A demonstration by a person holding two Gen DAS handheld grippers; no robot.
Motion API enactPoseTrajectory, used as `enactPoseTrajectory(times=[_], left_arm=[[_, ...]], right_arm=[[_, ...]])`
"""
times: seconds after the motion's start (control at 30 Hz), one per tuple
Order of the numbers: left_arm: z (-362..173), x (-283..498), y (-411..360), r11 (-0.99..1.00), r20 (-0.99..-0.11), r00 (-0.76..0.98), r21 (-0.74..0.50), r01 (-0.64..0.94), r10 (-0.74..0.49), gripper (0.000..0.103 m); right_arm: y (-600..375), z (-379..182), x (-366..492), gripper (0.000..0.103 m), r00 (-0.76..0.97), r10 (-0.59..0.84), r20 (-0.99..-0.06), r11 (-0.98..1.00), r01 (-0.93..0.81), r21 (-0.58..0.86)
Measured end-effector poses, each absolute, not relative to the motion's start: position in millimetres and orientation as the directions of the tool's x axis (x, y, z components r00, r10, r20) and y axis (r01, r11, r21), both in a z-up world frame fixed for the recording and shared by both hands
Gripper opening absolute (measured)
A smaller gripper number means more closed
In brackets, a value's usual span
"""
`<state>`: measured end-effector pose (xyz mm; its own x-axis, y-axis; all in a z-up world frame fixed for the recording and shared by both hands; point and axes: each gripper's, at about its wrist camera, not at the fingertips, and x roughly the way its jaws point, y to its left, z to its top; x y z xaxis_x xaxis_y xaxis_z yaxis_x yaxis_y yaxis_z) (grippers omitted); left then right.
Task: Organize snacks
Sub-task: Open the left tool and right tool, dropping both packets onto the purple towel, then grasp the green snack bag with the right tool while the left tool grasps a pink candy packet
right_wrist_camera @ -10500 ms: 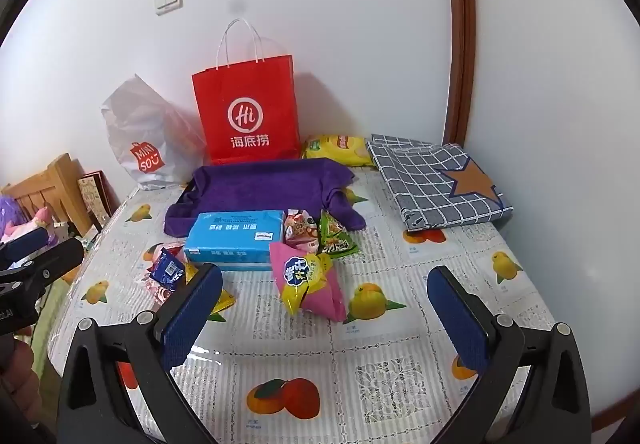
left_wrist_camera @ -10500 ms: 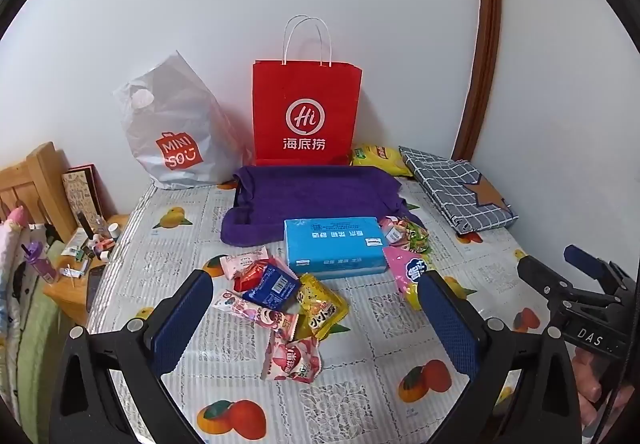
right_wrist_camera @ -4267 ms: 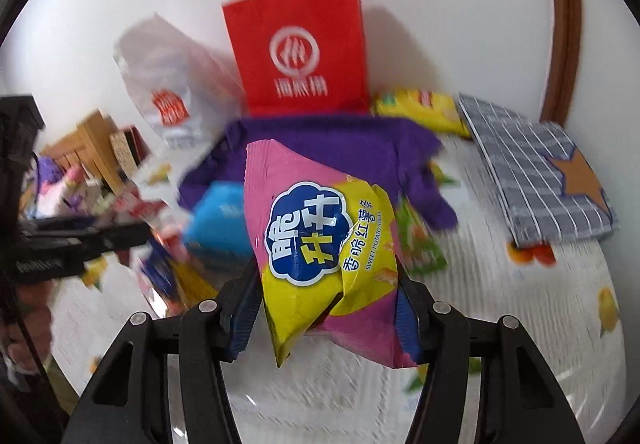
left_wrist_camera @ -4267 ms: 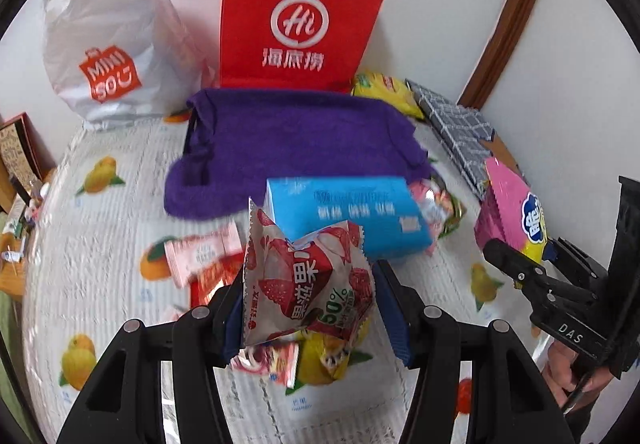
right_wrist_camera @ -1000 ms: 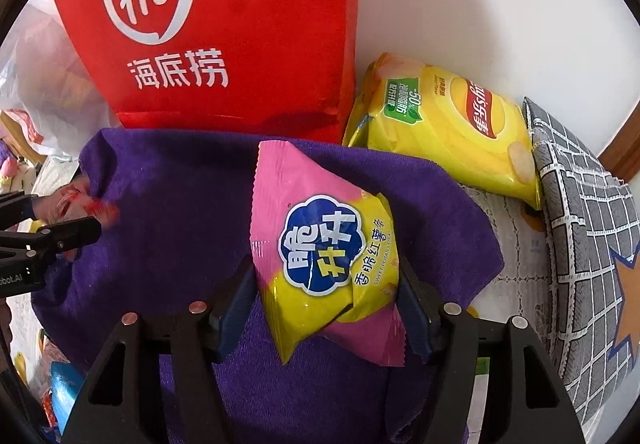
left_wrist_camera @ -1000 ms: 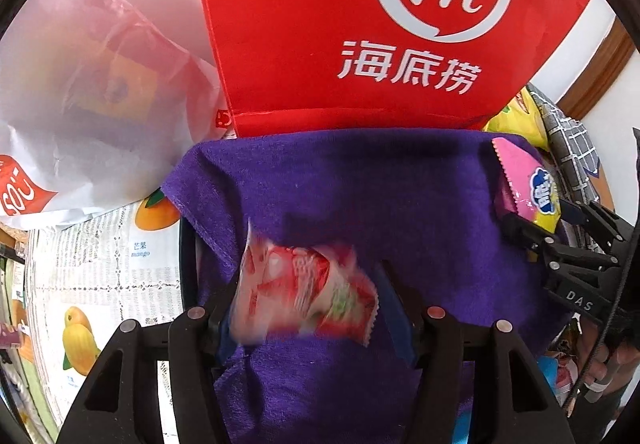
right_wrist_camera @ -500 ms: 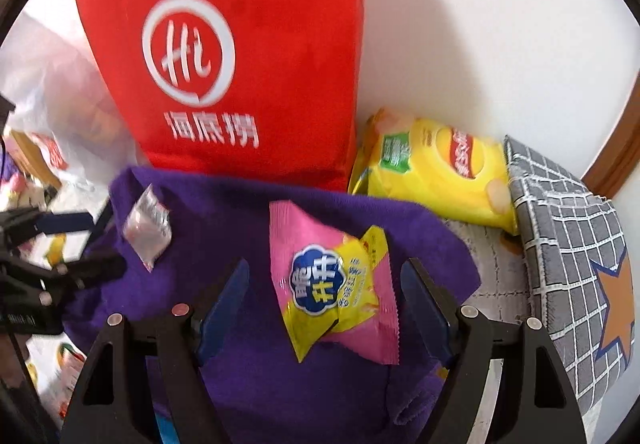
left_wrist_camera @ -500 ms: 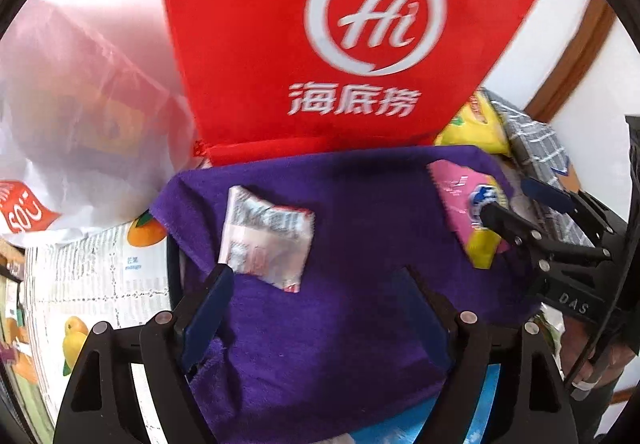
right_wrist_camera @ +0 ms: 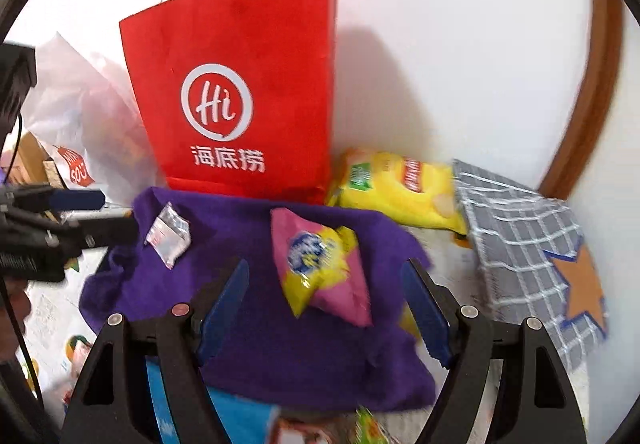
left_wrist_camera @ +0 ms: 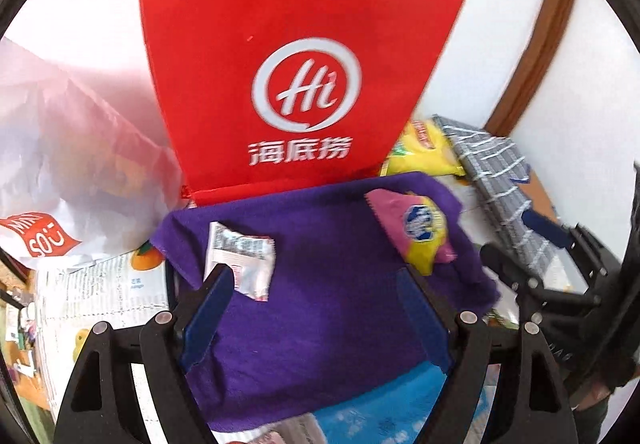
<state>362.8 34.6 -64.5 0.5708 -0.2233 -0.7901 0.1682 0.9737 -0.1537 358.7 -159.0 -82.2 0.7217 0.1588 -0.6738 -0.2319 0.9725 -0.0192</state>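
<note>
Evidently, snacks are being gathered on the purple cloth: the silver packet lies at its left, beyond the spread, empty left gripper; the pink-and-yellow bag lies rightward, ahead of the spread, empty right gripper.

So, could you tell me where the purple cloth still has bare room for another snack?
The purple cloth is bare between the small silver packet and the pink-and-yellow bag, and along its near edge. The back is crowded by the red bag and the yellow chip bag.
</note>
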Motion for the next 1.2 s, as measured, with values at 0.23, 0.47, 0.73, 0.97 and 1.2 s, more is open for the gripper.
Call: enactPoseTrajectory(times=[0.23, 0.47, 0.73, 0.97, 1.2], left_arm=[[-44, 345, 25, 0.964, -0.766, 0.590, -0.158, 0.214, -0.257, 0.083], [-33, 334, 15, 0.957, -0.760, 0.591, -0.147, 0.249, -0.271, 0.083], [-27, 326, 8, 0.951, -0.756, 0.590, -0.138, 0.278, -0.282, 0.083], [-25, 324, 9, 0.951, -0.752, 0.596, -0.134, 0.279, -0.281, 0.083], [-24, 327, 16, 0.955, -0.753, 0.598, -0.143, 0.260, -0.276, 0.083]], right_arm=[[-194, -90, 325, 0.078, 0.662, 0.208, -0.720, 0.975, -0.197, 0.100], [-211, -114, 302, 0.078, 0.628, 0.180, -0.757, 0.984, -0.122, 0.133], [-213, -136, 286, 0.078, 0.588, 0.173, -0.790, 0.985, -0.096, 0.144], [-208, -141, 278, 0.078, 0.575, 0.161, -0.802, 0.987, -0.097, 0.128], [-209, -134, 267, 0.078, 0.593, 0.143, -0.793, 0.990, -0.102, 0.102]])
